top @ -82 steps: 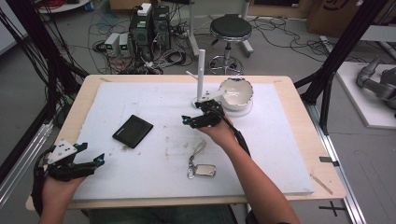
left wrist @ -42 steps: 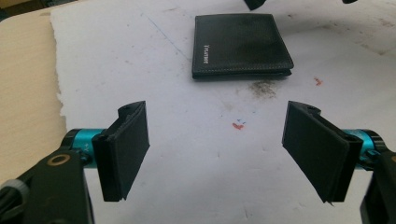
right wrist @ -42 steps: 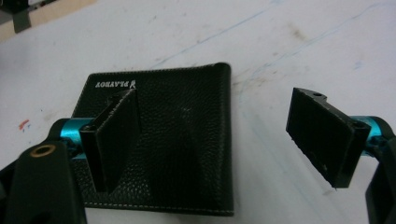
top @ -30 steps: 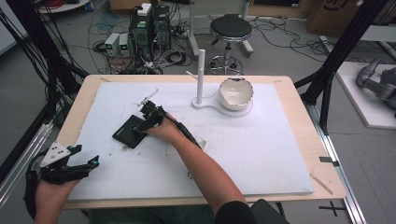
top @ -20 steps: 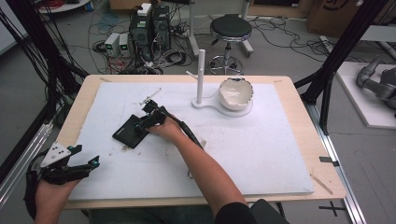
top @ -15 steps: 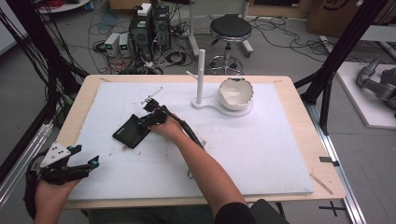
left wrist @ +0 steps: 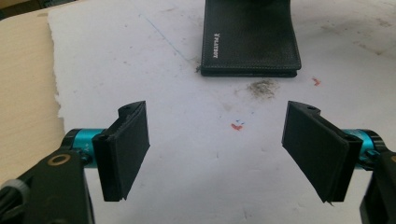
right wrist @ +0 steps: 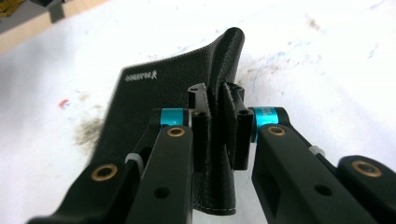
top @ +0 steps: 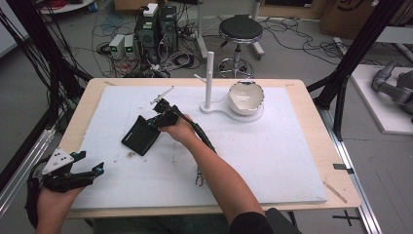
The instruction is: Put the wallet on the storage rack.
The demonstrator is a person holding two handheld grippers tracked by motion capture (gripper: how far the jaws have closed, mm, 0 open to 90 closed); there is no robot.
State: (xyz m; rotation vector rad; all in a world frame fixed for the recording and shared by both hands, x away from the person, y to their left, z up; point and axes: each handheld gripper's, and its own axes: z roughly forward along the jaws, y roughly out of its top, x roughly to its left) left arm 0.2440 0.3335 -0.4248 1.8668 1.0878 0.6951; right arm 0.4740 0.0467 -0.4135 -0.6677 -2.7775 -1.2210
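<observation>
A black leather wallet [top: 141, 137] lies left of the middle of the white mat, its far edge lifted. My right gripper [top: 157, 119] is shut on that raised flap; the right gripper view has the black leather [right wrist: 163, 93] pinched between the pads [right wrist: 201, 135]. My left gripper [top: 92, 170] stands open near the table's front left corner, low over the mat. In the left gripper view the wallet [left wrist: 250, 39] lies flat ahead of the wide-apart pads [left wrist: 126, 149], well clear of them.
A white stand with an upright post [top: 209, 78] and a white bowl [top: 246, 97] sits at the back of the mat [top: 272, 146]. A key ring [top: 199, 176] lies by the right forearm. The wooden table edge [top: 78, 122] runs along the left.
The right gripper moved from the bowl stand across to the wallet and closed on its far flap, lifting it. The left gripper has stayed put, open.
</observation>
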